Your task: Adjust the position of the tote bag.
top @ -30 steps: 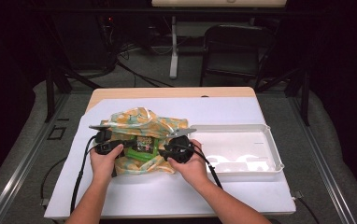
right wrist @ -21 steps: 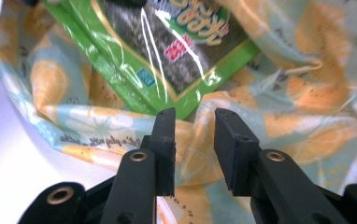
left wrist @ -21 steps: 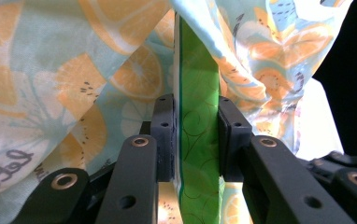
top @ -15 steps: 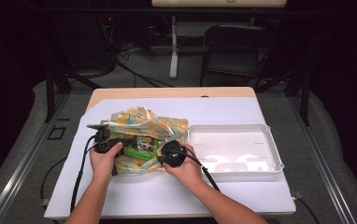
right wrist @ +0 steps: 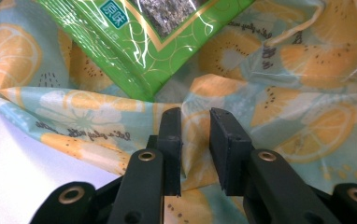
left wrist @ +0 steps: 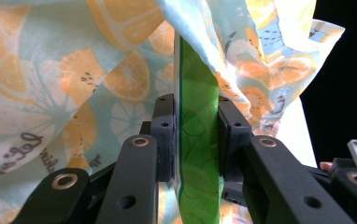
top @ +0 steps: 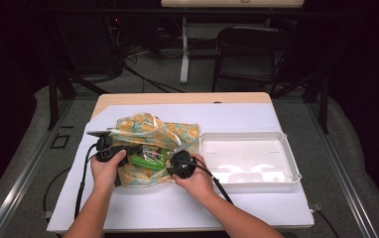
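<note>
A bag printed with orange and kiwi slices lies crumpled on the white-covered table, left of centre. A green foil packet sticks out of its mouth. My left gripper is shut on the packet's edge; its pads press the green foil from both sides under the bag cloth. My right gripper rests low on the bag's right side. Its jaws have just been closing and stand a little apart around a ridge of bag cloth, below the packet.
An empty white tray sits to the right of the bag, close to my right hand. Bare white table cover stretches toward the near edge. A dark chair and cables stand on the floor beyond the table.
My right gripper has sunk a little and shifted left onto the bag, and its jaws have narrowed. The left gripper and the green packet have stayed put.
</note>
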{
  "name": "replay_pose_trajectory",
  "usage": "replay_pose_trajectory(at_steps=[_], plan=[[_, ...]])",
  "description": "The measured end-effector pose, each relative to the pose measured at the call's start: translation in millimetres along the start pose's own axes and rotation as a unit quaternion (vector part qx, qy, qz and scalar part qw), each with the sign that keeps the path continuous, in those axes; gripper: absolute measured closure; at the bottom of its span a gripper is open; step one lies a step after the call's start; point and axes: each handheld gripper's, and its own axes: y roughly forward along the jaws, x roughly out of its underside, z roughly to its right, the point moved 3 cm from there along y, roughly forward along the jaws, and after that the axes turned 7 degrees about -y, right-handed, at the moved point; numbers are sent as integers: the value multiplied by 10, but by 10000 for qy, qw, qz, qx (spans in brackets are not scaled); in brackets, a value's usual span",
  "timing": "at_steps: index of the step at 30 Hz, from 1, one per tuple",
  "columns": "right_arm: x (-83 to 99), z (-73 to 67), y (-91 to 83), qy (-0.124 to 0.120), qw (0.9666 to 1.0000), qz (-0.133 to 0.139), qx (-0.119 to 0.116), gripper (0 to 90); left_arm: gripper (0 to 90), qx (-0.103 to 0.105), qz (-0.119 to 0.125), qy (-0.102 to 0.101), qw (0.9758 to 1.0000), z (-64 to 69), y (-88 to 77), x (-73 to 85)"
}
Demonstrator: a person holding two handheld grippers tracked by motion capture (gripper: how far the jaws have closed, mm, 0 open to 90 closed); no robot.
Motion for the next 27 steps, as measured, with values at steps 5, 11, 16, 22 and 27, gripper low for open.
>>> replay_pose_trajectory(at_steps=[5,11,16,22,27], plan=[[11,-2,20,114,9999,54,-24,748,728,37,6,-41,10000,7,-31,-20],[14,15,22,50,10000,-17,-33,749,728,64,-42,-21,10000,26,-49,1],[16,15,30,40,10000,-23,-13,750,728,16,-108,61,9999,40,-57,44],[16,17,29,50,10000,-22,-14,752,728,50,-138,61,9999,26,-67,111],[18,16,30,52,10000,-20,-11,752,728,68,-135,73,9999,-43,-99,187]])
